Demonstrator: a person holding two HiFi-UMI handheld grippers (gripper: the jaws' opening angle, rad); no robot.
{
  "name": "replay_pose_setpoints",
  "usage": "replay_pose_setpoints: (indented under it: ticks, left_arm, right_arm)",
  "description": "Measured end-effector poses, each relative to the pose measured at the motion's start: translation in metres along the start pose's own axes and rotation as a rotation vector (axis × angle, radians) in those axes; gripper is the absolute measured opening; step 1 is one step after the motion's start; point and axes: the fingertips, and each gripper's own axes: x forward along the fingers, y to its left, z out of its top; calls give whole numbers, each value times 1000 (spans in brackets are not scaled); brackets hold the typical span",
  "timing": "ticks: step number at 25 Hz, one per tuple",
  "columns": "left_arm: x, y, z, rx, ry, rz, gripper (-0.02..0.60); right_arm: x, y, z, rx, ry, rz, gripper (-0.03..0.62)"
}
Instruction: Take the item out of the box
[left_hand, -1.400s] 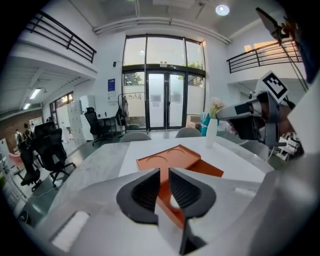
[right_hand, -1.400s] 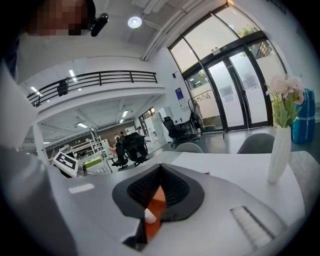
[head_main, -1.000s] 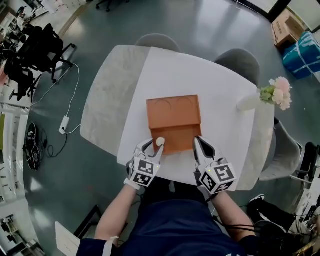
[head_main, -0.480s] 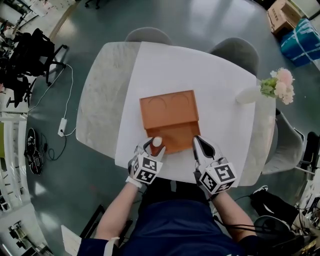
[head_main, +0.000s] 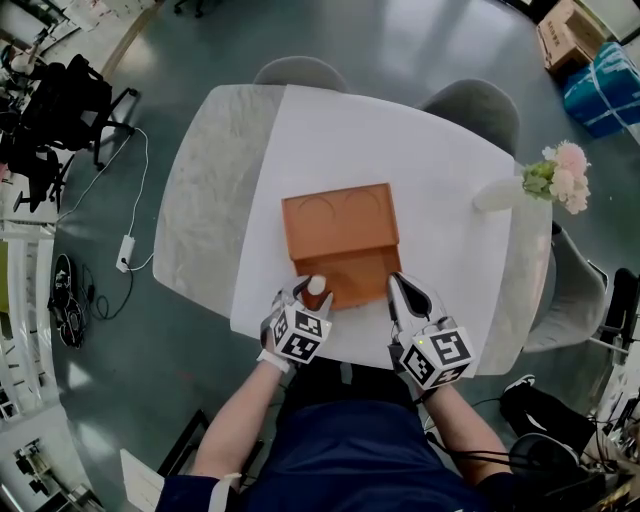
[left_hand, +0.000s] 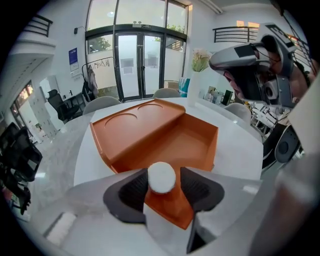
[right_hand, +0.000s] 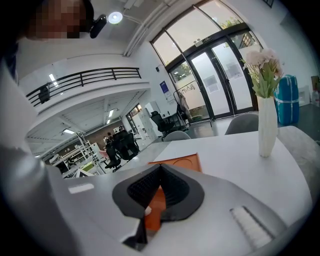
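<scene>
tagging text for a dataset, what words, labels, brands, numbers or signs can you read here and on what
No text is readable in any view.
Marker cubes: square patterns only, no letters.
Blue wall notice: too small to read.
Sheets on the glass doors: blurred.
Orange box: no print shows.

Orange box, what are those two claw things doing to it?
A person holds a gripper in each hand at a white table. The right gripper is clamped on the near edge of the orange box. The left gripper has a small white round item between its jaws at the box's near left corner; the jaws are closing, not pressing on it yet.
</scene>
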Motion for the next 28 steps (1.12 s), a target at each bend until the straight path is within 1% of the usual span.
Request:
replay_pose_setpoints:
  ticks: [2,7,14,18,22,28]
  left_arm:
    - [-1,2,-1,-3,7,8,170]
    - [-5,3,-2,-8,13,5,169]
    - [-15,-1,5,-11,-22,8,169]
    - [-29,-1,16,-13,-58,19,169]
    - [-48,-1,28,-35,-104,32,169]
    - [-73,7,45,-53,-163,73,169]
  right_arm:
    - [-1,1,1,-1,-2,-4,2]
    - [-5,2,4,3,-9,-12,2]
    - [-12,6,8,-3,-23,-11,2]
    - [-16,12,13,-13,-30,-5,2]
    - [-23,19,20,-28,-38,-3,2]
    - [-27,25,34,-55,-59,7,2]
